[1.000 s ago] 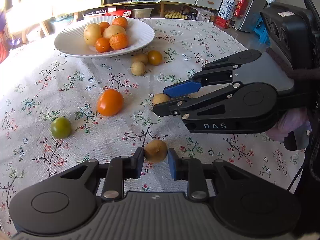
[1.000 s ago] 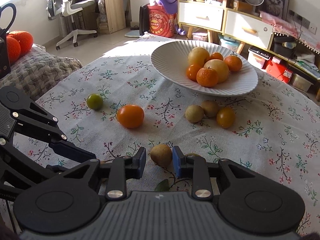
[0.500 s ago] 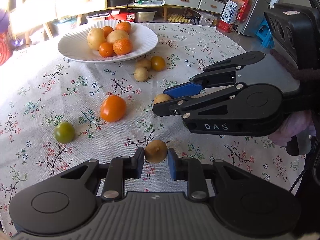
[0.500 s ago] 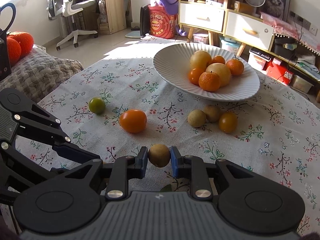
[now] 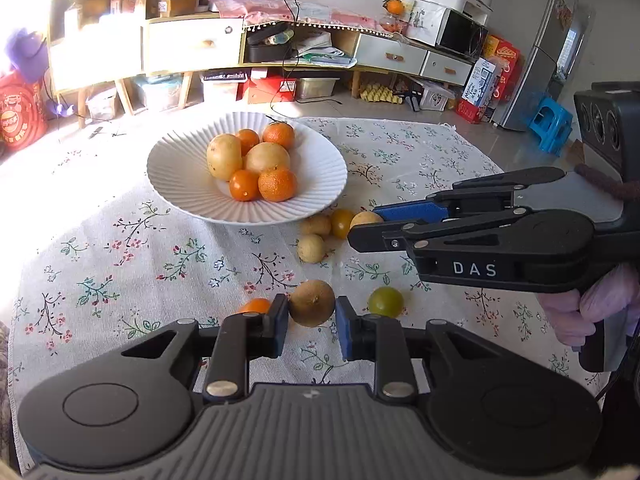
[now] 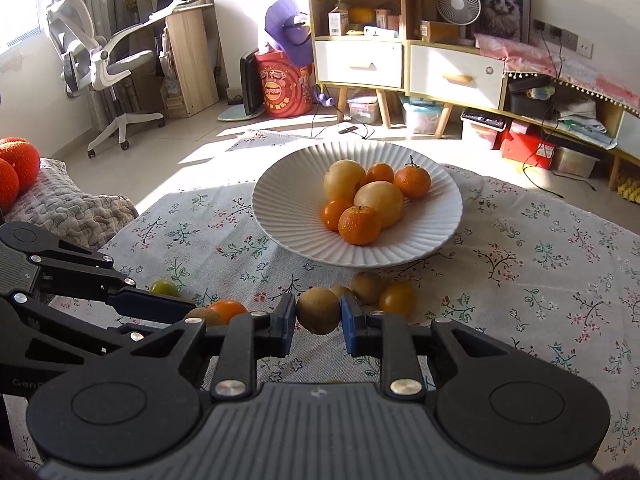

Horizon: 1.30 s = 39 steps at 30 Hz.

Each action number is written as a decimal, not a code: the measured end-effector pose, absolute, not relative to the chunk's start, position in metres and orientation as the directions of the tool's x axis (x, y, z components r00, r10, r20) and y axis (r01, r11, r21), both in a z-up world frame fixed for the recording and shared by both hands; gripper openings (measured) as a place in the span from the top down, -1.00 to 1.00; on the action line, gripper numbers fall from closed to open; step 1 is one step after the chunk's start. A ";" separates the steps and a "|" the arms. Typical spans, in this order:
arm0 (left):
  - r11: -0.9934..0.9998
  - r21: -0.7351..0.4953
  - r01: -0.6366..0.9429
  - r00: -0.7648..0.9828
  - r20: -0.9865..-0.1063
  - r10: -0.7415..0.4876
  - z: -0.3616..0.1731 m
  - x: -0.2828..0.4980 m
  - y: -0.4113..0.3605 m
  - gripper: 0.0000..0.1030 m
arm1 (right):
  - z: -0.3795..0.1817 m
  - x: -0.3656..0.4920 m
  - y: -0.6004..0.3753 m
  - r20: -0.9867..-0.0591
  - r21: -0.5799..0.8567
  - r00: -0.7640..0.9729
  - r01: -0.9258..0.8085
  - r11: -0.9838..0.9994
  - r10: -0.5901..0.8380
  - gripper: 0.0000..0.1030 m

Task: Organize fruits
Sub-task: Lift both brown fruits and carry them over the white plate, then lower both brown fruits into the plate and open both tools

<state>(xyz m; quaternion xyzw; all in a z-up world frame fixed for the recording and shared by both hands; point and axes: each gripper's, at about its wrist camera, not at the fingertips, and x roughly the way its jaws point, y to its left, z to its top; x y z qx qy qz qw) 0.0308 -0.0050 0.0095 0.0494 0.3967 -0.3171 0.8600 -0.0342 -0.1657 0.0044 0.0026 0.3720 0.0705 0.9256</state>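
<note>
text: "DAS" | on: side of right gripper [image 5: 362, 226] | text: "Gen…" cut off | on: left gripper [image 6: 192, 314] body, left edge

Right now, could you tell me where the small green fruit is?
In the left wrist view the green fruit lies on the tablecloth, just right of the left gripper's held brown fruit.
</note>
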 end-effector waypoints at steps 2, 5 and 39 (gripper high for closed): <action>0.803 -0.166 0.572 0.502 -0.703 -0.503 0.012 0.036 -0.006 0.78 | 0.006 -0.031 -0.170 -0.682 0.066 0.720 -0.116 0.991 0.129 0.58; 0.821 -0.157 0.548 0.538 -0.685 -0.491 0.015 0.046 -0.008 0.78 | 0.009 -0.025 -0.174 -0.679 0.078 0.724 -0.096 0.992 0.124 0.58; 0.850 -0.038 0.526 0.585 -0.708 -0.394 -0.015 0.140 -0.026 0.77 | -0.015 0.050 -0.220 -0.693 0.164 0.709 -0.018 0.986 0.128 0.57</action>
